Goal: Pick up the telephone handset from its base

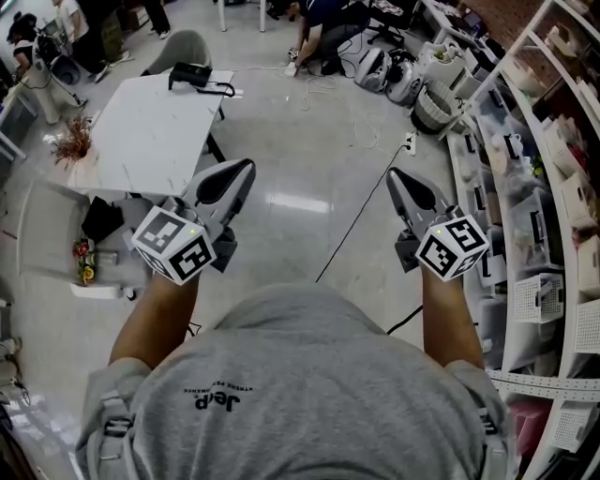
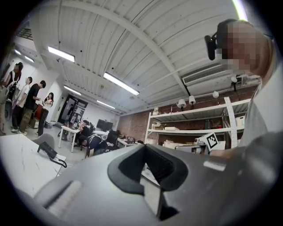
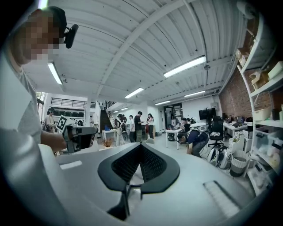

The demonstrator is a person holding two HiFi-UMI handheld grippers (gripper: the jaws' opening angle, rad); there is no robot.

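Note:
The black telephone [image 1: 192,74] sits at the far edge of a white table [image 1: 150,131], upper left in the head view, with its cord looping to the right. It also shows small in the left gripper view as the telephone [image 2: 49,152] on the table [image 2: 17,163]. Whether the handset lies on the base is too small to tell. My left gripper [image 1: 246,170] is held in the air well short of the table, shut and empty. My right gripper [image 1: 395,176] hovers over the bare floor, shut and empty too. The jaws meet in both gripper views, at the left gripper [image 2: 144,147] and the right gripper [image 3: 140,145].
A grey chair [image 1: 184,47] stands behind the table. Dried flowers [image 1: 73,142] and a low cart [image 1: 94,258] are at its left. A black cable [image 1: 361,220] crosses the floor. Shelves [image 1: 534,187] line the right side. A person [image 1: 319,26] crouches at the back near bags [image 1: 394,75].

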